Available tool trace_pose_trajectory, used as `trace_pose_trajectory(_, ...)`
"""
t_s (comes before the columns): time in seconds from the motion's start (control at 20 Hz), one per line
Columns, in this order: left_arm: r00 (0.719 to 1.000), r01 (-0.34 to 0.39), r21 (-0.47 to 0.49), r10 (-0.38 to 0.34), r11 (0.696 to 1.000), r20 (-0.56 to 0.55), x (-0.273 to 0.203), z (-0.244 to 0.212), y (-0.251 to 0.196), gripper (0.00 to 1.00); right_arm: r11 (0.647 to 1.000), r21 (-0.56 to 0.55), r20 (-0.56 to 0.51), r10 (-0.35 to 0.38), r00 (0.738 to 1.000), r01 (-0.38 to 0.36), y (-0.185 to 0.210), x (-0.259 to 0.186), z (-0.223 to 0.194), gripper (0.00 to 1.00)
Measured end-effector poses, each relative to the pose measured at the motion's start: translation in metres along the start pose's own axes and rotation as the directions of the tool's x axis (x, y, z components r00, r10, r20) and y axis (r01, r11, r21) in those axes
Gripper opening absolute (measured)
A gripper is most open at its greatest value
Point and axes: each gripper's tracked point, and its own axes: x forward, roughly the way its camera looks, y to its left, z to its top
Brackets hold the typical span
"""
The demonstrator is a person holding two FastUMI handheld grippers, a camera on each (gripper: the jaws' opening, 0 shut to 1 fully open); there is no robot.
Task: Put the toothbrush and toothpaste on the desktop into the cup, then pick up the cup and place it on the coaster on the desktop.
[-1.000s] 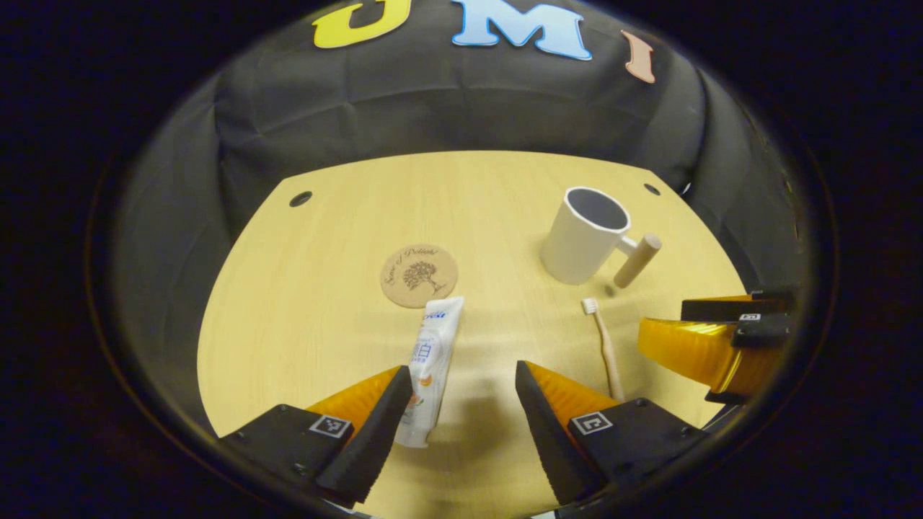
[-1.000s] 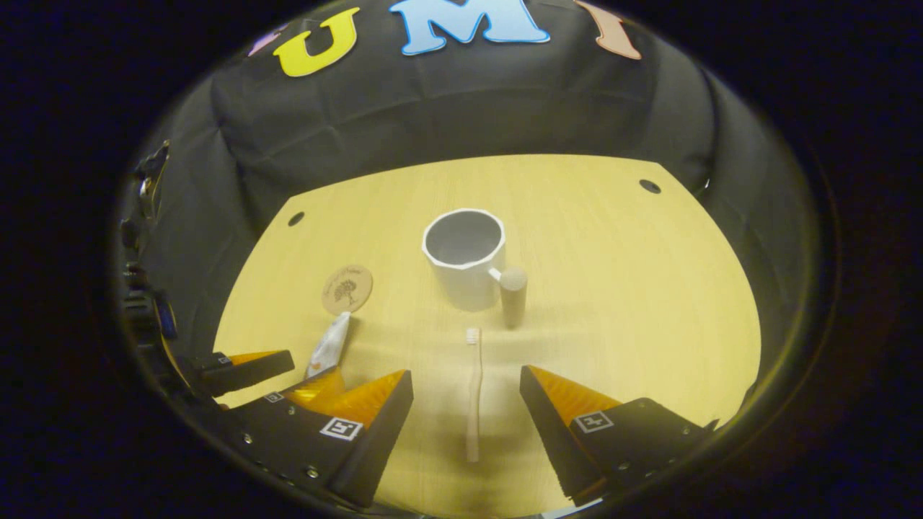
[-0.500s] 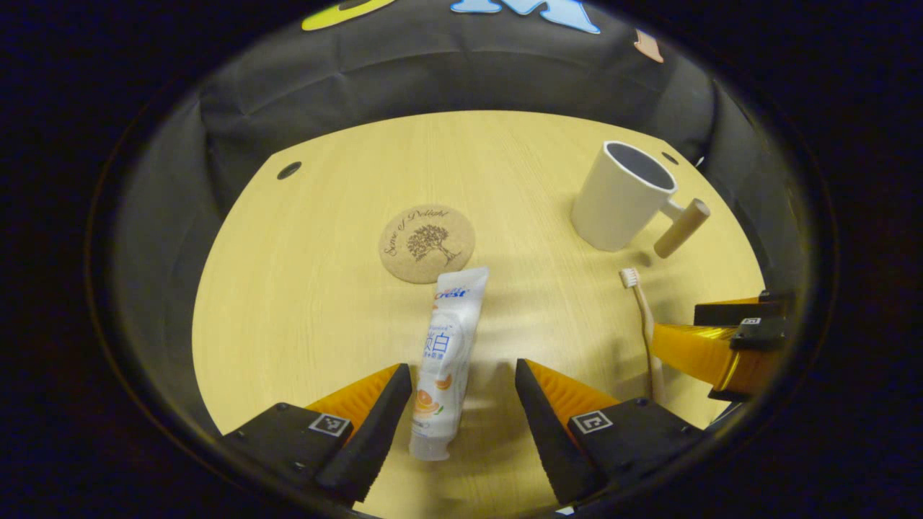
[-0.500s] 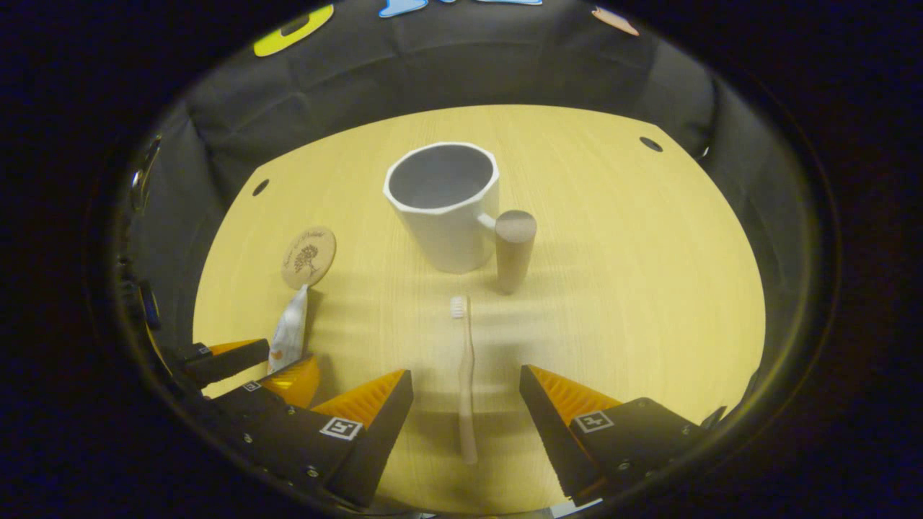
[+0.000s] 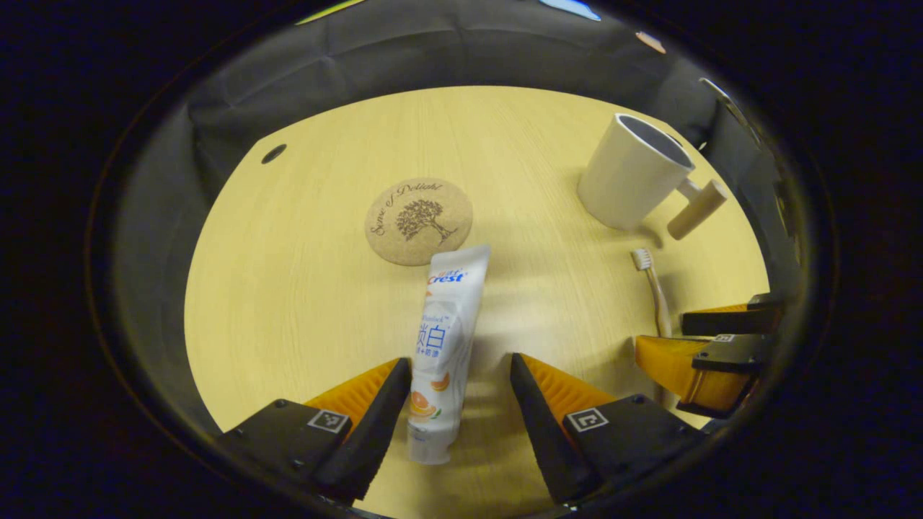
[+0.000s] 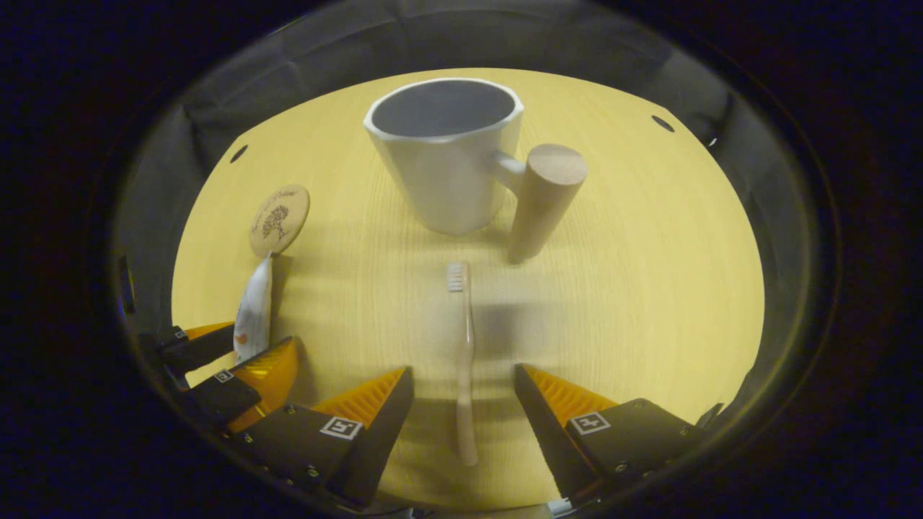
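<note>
Nothing of the task is complete at this point. The toothpaste (image 5: pixel 445 339) lies flat on the tabletop (image 5: pixel 303 288), its lower end between the spread fingers of the left gripper (image 5: pixel 454 404), close against the left finger and apart from the other; neither finger appears to press on it. The toothbrush (image 6: pixel 465 360) also lies flat, its handle running between the parted fingers of the right gripper (image 6: pixel 461 411) with a gap on both sides, bristles pointing away from the fingers toward the cup (image 6: pixel 443 155). The cup stands upright beyond the right fingers, and what can be seen of its inside holds nothing. The coaster (image 5: pixel 418 221) sits bare just past the far end of the toothpaste. Both grasps appear lined up but not closed. Remaining: gripping and dropping both items into the cup, then carrying the cup onto the coaster.
</note>
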Motion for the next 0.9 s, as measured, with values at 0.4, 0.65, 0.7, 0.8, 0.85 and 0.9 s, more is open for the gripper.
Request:
trace_pose_trajectory(0.4, 1.000, 0.004, 0.009, -0.004, 1.000, -0.005, 0.000, 0.002, -0.003, 0.92, 0.999, 0.000, -0.050, -0.033, 0.998, 0.033, 0.000, 0.000, -0.008, 0.85)
trace_pose_trajectory(0.65, 1.000, 0.015, 0.032, -0.014, 0.999, -0.028, 0.002, 0.001, -0.013, 0.58, 0.999, 0.017, -0.069, -0.030, 0.997, 0.031, -0.003, -0.001, -0.007, 0.51)
trace_pose_trajectory(0.7, 1.000, 0.011, 0.029, -0.010, 1.000, -0.030, 0.000, 0.002, -0.013, 0.52, 0.999, 0.016, -0.072, -0.031, 0.997, 0.033, -0.003, -0.001, -0.007, 0.51)
trace_pose_trajectory(0.8, 0.999, 0.008, 0.023, -0.007, 1.000, -0.038, 0.002, 0.001, -0.014, 0.46, 0.999, 0.033, -0.084, -0.040, 0.996, 0.043, -0.004, 0.002, -0.010, 0.34)
trace_pose_trajectory(0.85, 0.999, 0.001, 0.021, 0.000, 1.000, -0.042, 0.000, 0.001, -0.013, 0.36, 0.999, 0.024, -0.075, -0.040, 0.996, 0.042, -0.003, 0.000, -0.006, 0.17)
trace_pose_trajectory(0.9, 0.999, 0.003, 0.014, -0.002, 1.000, -0.043, 0.001, 0.000, -0.015, 0.36, 0.999, 0.021, -0.082, -0.038, 0.996, 0.040, -0.004, -0.001, -0.008, 0.17)
